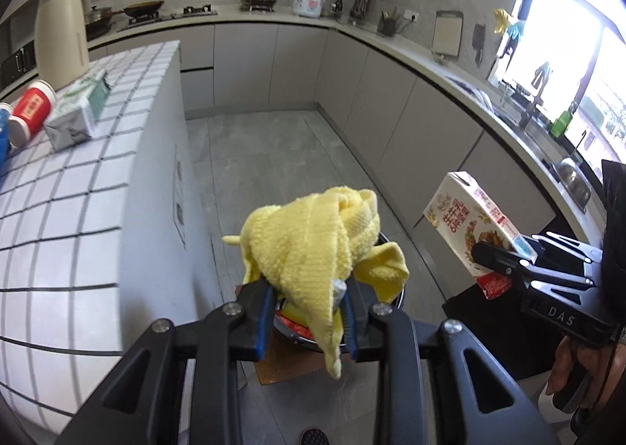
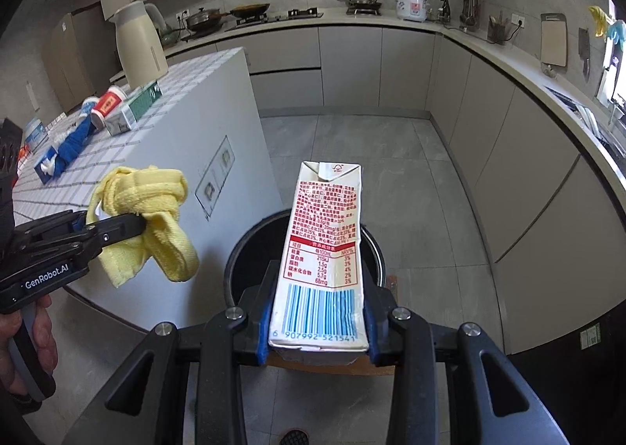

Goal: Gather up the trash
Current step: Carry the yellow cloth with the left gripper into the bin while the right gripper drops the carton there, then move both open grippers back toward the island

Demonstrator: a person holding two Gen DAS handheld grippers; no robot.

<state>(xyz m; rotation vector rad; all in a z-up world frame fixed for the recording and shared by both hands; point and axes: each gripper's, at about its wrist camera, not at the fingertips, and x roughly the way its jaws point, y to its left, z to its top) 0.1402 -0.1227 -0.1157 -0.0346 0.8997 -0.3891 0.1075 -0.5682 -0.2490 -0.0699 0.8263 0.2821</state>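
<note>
Trash: milk carton clamped in right claw, directly above bin; yellow cloth clamped in left claw, also over bin, left of carton.

Risks: cloth drapes loose, could snag on blue pads at release; carton, tall and tilted, may strike bin rim and fall to floor.

Hidden: bin mouth mostly covered by both items; contents unclear. More litter on table, left of bin.

Both grippers angled downward, fingers clamped.

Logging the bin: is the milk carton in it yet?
Out: the carton sits clamped in the right gripper, above the bin.
</note>
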